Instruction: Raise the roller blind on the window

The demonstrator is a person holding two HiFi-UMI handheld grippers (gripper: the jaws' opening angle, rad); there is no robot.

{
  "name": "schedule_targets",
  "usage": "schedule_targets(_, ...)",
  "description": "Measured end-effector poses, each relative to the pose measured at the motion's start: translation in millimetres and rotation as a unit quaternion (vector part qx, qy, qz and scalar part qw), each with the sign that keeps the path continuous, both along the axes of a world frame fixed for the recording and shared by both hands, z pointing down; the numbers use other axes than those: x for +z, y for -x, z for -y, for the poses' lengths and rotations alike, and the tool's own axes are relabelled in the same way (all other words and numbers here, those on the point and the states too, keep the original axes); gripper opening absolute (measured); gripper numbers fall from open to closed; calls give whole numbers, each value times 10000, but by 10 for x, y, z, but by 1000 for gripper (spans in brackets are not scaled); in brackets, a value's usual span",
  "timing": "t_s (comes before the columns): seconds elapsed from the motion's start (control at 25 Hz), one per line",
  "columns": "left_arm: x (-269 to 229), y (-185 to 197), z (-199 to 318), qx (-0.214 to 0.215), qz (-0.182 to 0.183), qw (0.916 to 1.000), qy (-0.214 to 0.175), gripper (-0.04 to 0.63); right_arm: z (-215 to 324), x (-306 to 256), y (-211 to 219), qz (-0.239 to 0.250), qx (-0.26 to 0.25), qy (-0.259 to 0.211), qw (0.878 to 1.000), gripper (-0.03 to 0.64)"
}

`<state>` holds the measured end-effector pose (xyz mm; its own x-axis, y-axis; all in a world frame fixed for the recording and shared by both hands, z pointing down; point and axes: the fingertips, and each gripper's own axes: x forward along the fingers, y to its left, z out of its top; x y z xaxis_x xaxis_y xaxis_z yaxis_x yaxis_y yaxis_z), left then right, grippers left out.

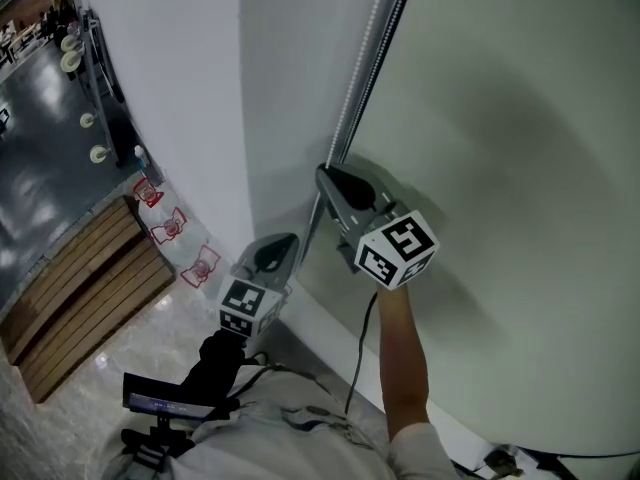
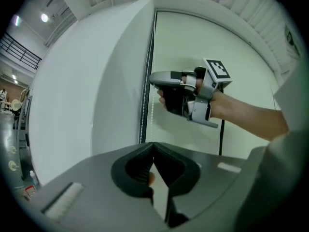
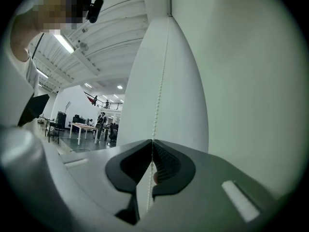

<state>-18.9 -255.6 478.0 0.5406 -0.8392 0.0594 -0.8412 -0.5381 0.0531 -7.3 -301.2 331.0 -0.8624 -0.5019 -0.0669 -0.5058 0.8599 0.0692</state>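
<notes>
The roller blind covers all the window that shows, reaching down to the white ledge at its foot, so the raising looks barely begun. Its bead chain runs down the dark frame at the blind's left edge. The right gripper is clenched on that chain, which passes straight between its closed jaws in the right gripper view. The left gripper sits just below it, jaws closed too, seemingly on the same chain, though which strand I cannot tell. The likely failures are these: the small beads slip through the pads if the pull is quick. A pull angled out from the frame could drag the chain off its wheel or jam it. Hauling the wrong strand would lower the blind instead. With both grippers pinching, one must let go before the other can draw the chain. Room is tight sideways: the white wall juts out just to the left and the blind fabric lies just to the right, so either gripper nose can scrape them. Downward and back toward the person is open, though the right gripper's cable hangs there and could snag.
</notes>
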Motion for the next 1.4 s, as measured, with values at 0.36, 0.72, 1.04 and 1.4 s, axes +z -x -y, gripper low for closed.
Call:
schedule_targets(0.36, -127, -250, -59, 567, -28, 9982, -213, 235, -417, -64, 51, -51, -237, -62, 9997, 8)
schedule_targets(0.72, -238, -470, -105, 952, -105, 9949, -314, 235, -982, -152, 219, -10, -786, 1, 9969, 9)
schedule_targets(1.04, -292, -607, -258, 1467, -415, 9874, -429, -2, -1117, -158, 176, -164, -673, -111, 9975, 11)
schedule_targets(1.4, -325, -724, -348, 1803, -550, 9814, -371, -2, -929, -144, -7, -104, -237, -40, 9997, 14)
